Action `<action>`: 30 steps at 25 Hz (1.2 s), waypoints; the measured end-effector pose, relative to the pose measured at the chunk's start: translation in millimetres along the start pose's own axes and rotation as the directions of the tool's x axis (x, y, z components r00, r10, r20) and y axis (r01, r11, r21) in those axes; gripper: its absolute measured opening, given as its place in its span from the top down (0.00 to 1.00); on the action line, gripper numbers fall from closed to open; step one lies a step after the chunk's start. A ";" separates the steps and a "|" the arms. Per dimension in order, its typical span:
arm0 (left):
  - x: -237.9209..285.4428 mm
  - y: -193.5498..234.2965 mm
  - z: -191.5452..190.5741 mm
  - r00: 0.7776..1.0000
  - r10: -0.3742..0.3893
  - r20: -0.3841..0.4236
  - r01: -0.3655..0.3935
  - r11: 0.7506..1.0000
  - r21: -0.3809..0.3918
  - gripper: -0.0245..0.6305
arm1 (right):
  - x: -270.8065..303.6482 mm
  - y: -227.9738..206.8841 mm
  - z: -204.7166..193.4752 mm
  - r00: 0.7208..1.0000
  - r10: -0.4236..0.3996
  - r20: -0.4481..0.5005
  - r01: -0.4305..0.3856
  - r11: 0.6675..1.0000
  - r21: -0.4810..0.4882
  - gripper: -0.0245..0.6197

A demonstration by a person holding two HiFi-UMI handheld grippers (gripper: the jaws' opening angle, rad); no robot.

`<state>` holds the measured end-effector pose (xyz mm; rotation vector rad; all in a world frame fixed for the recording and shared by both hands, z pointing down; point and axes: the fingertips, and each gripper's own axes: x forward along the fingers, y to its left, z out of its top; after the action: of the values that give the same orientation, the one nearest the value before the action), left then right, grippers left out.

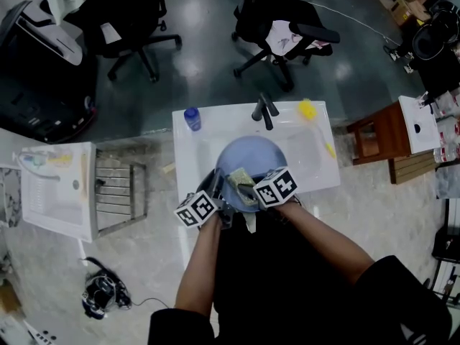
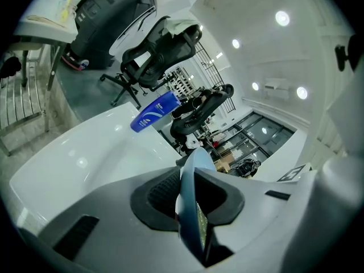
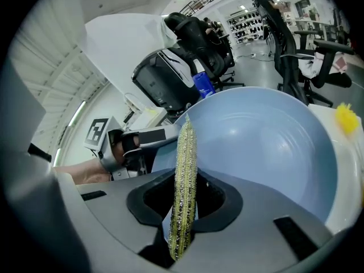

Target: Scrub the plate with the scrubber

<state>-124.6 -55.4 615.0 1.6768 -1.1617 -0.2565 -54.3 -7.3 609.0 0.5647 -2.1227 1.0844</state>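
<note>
Two grippers, both gripping

My left gripper (image 2: 190, 201) is clenched on the near rim of the blue plate (image 1: 253, 155), which stands on edge between its jaws, over the white sink (image 1: 320, 160). My right gripper (image 3: 183, 205) pinches the yellow-green scrubber (image 3: 185, 175) edge-up, just beside the left one. The plate's hollow face spreads right ahead of the scrubber.
</note>
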 end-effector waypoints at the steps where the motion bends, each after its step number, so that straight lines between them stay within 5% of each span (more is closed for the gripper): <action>1: -0.6 -0.8 -0.3 1.000 0.001 0.002 -0.001 1.000 0.001 0.89 | 0.8 2.3 0.4 1.000 0.002 0.003 -0.002 1.000 -0.003 0.87; 18: -6.4 -8.5 -5.0 0.999 -0.035 0.023 0.036 0.998 -0.058 0.89 | 0.7 -1.0 21.5 0.995 0.040 0.094 -0.052 0.990 0.127 0.87; 30: -11.1 -14.5 0.2 0.999 -0.045 0.019 0.046 0.998 -0.044 0.89 | -2.6 -6.8 52.0 0.993 0.034 0.111 -0.043 0.996 0.079 0.87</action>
<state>-122.1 -46.9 599.1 1.6669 -1.1244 -0.3244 -67.5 -53.9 588.8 0.6373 -2.1993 1.1906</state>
